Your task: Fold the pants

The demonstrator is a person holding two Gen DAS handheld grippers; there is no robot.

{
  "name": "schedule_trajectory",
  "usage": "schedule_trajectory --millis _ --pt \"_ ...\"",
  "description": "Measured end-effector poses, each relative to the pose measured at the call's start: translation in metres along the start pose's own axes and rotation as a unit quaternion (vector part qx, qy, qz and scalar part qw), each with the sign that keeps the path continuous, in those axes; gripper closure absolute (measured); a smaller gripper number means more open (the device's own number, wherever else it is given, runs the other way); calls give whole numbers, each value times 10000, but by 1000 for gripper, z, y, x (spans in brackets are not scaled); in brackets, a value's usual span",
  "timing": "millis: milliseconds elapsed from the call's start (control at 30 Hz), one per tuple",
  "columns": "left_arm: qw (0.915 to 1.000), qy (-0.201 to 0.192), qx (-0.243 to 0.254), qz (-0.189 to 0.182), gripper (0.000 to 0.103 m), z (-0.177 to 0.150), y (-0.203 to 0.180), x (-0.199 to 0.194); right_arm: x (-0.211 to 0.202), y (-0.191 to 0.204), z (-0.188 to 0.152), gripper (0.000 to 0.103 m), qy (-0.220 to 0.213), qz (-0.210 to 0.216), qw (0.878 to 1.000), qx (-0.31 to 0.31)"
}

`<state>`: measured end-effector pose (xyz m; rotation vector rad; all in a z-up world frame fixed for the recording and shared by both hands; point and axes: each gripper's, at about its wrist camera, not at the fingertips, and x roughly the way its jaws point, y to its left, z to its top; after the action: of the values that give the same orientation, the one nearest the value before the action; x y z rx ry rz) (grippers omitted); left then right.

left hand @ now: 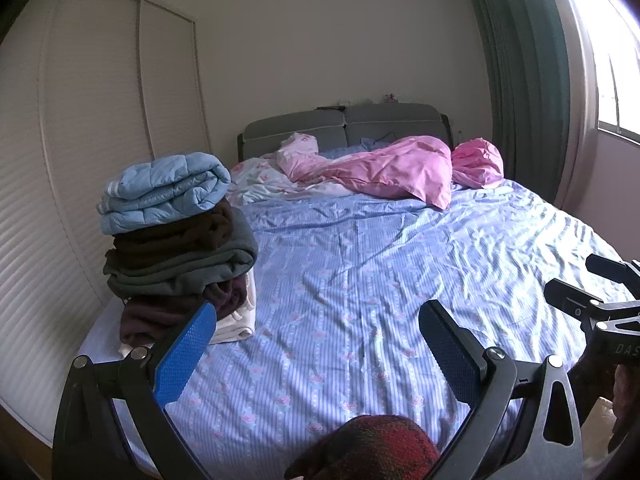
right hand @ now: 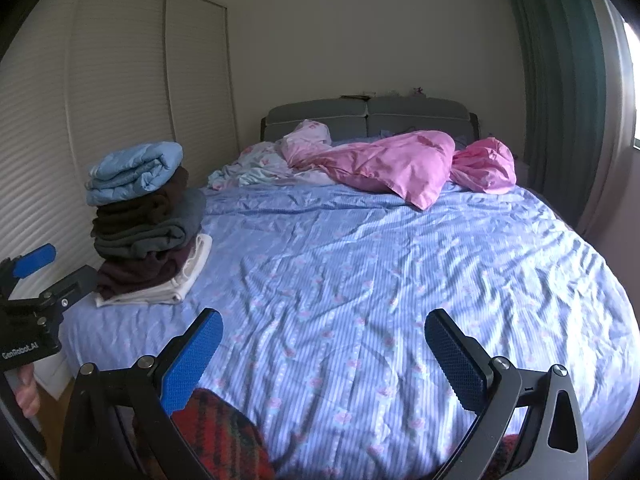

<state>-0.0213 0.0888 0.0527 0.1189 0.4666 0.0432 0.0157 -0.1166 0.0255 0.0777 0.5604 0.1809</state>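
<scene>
Red and dark plaid pants (left hand: 372, 450) lie bunched at the near edge of the bed, low in the left wrist view, and show at the bottom left in the right wrist view (right hand: 224, 436). My left gripper (left hand: 316, 320) is open and empty, above the bed, with the pants below and between its arms. My right gripper (right hand: 324, 324) is open and empty, over the bed's near edge, the pants under its left finger (right hand: 188, 360). Each gripper shows at the edge of the other's view.
A bed with a blue floral striped sheet (left hand: 360, 280) fills the view. A stack of folded clothes and blankets (left hand: 176, 240) stands at its left edge. Pink bedding (left hand: 400, 168) lies by the grey headboard (left hand: 344, 124). White wardrobe doors (left hand: 80, 120) left, green curtain (left hand: 520, 80) and window right.
</scene>
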Motion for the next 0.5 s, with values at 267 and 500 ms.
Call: schedule_trajectory --millis 267,500 --pt "10000 0 16 66 0 0 0 -1 0 -2 0 1 -3 6 10000 14" --pt "10000 -18 13 64 0 0 -1 -1 0 -1 0 1 18 2 10000 20"
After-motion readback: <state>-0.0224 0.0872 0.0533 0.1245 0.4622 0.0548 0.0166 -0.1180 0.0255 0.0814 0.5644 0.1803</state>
